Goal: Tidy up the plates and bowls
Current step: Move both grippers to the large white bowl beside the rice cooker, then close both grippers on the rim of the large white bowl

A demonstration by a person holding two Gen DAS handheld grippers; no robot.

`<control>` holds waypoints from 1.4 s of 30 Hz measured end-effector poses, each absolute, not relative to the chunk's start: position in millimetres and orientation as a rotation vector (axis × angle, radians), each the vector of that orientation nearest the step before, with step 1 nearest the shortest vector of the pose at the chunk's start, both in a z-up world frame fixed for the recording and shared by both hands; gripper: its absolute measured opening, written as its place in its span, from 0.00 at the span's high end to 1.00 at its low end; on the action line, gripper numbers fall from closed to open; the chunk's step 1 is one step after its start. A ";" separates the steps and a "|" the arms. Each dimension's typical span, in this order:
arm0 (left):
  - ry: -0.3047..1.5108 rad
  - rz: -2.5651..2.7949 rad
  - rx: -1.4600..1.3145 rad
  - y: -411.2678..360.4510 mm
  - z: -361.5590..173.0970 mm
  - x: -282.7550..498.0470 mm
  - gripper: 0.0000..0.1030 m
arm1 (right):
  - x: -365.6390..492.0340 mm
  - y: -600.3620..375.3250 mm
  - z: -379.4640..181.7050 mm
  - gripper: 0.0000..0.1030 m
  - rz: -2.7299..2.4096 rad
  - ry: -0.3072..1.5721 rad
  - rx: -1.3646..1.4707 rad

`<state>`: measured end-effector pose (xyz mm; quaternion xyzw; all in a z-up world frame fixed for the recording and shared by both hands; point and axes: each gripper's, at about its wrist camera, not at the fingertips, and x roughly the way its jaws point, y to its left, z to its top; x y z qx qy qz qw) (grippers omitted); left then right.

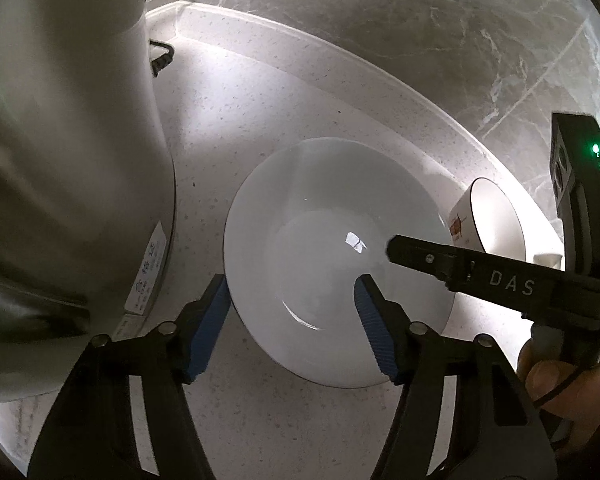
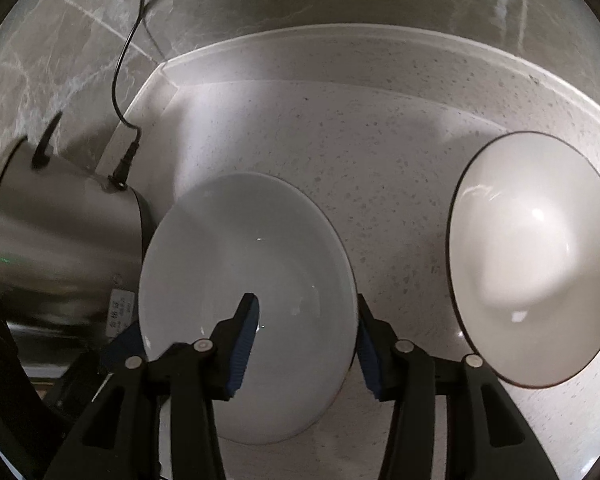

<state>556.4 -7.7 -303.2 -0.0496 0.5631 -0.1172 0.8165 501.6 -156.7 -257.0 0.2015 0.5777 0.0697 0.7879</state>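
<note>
The white plate point(image 1: 336, 264) is being straddled at opposite rims by both grippers, the left gripper point(image 1: 292, 320) and right gripper point(image 2: 306, 340) with fingers spread, not pressing. It is lying on the speckled worktop point(image 2: 380, 152), between a steel appliance point(image 2: 60, 232) and a dark-rimmed bowl point(image 2: 532, 256).

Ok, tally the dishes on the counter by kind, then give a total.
Pale blue deep plate: 1
White bowl with dark rim: 1
Total: 2
</note>
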 end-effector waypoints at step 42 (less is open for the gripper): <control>1.251 -0.255 -0.269 -5.5 -331.2 557.1 0.84 | 495.9 -166.6 -252.0 0.89 0.091 1.264 0.147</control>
